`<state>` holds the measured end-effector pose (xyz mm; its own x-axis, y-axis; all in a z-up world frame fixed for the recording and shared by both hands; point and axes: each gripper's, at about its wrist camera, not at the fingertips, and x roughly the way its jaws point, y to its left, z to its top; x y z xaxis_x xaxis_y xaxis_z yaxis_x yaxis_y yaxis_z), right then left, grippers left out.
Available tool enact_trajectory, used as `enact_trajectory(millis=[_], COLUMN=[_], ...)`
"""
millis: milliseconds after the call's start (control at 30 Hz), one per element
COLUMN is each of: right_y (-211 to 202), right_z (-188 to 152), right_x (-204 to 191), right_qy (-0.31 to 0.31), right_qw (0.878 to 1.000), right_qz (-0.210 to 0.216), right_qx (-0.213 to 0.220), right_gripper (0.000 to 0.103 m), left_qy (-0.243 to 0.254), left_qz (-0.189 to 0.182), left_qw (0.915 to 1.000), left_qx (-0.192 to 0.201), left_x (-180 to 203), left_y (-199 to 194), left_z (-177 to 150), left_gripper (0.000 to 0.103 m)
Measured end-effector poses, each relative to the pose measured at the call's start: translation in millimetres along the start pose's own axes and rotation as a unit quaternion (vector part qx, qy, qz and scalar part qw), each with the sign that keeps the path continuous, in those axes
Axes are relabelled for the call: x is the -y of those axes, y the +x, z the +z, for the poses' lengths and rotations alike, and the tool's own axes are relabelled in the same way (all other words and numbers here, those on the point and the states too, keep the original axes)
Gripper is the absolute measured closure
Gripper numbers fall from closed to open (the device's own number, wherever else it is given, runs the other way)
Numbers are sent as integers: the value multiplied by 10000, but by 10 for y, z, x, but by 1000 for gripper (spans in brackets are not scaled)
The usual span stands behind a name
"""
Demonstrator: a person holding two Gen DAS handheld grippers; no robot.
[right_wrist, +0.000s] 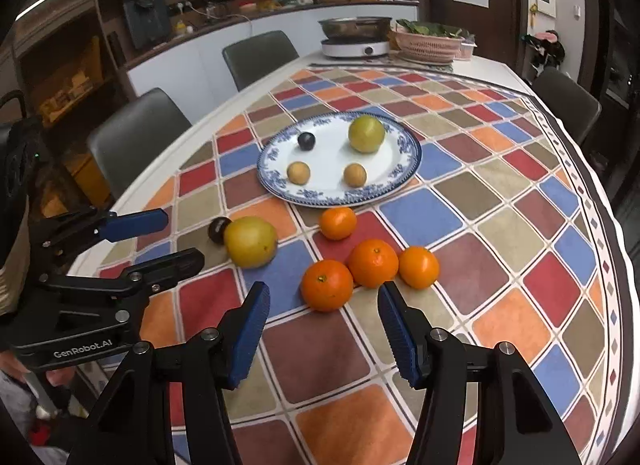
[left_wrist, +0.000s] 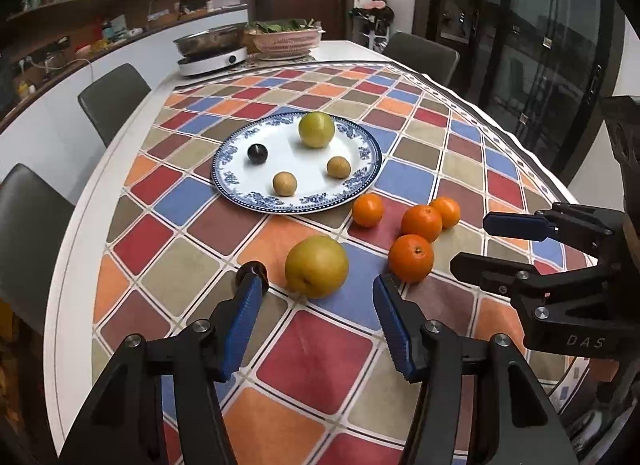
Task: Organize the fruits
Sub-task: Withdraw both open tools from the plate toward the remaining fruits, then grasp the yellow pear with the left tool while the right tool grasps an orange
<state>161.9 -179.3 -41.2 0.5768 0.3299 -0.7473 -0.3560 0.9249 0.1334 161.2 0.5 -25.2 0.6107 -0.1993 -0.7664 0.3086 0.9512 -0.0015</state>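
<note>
A blue-rimmed white plate (left_wrist: pixel 360 153) (right_wrist: pixel 408 149) holds a green-yellow pear (left_wrist: pixel 316 129) (right_wrist: pixel 366 133), a dark plum (left_wrist: pixel 257 153) (right_wrist: pixel 306 141) and two small brown fruits (left_wrist: pixel 285 183) (left_wrist: pixel 338 167). On the cloth lie a yellow pear (left_wrist: pixel 316 266) (right_wrist: pixel 251 241), a dark plum (left_wrist: pixel 256 268) (right_wrist: pixel 219 229) and several oranges (left_wrist: pixel 411 257) (right_wrist: pixel 327 285). My left gripper (left_wrist: pixel 320 285) (right_wrist: pixel 182 239) is open, just short of the yellow pear. My right gripper (right_wrist: pixel 324 291) (left_wrist: pixel 476 243) is open, just short of the nearest orange.
The table carries a checked cloth (left_wrist: pixel 320 365). At the far end stand an induction cooker with a steel pan (left_wrist: pixel 212 51) and a pink basket of greens (left_wrist: pixel 286 39). Grey chairs (left_wrist: pixel 114 99) line the left side; another (left_wrist: pixel 422 53) is at the far right.
</note>
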Motion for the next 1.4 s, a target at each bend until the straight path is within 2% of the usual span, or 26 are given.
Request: enact_trajectory(millis=[133,433,867,900,967,1267,1400], right_y=[135,380,610,623,649,691,714], right_z=[-13,-30,-3,-3,2,10,10], right_x=[13,26,57,59,58,43,51], right_qy=[88,92,65,69,55,-32,-53], right_qw=[9998,9988,9980,9980,9978,9981,9982], right_qz=[49,29,74,84,103,207,168], right_qx=[-189,-470,-619,-629,-648,-572,-572], right_gripper=[46,46,48,52,54,54,61], left_qy=[162,433,394,388,351,238,-7], left_qz=[-175,-253,-264,-259,-319,-279,-163], left_qw=[9997,9979,9971,9971,9968,9975,9984], left_qx=[-113,-415,-593,-607,-637,-610,-533], left_x=[-23,-27,-46,-46,-50,-58,-114], left_y=[159,524,760,772,782,686,556], left_z=[9,22,85,89,90,31,-30], left_gripper=[46,46,47,51,54,54,54])
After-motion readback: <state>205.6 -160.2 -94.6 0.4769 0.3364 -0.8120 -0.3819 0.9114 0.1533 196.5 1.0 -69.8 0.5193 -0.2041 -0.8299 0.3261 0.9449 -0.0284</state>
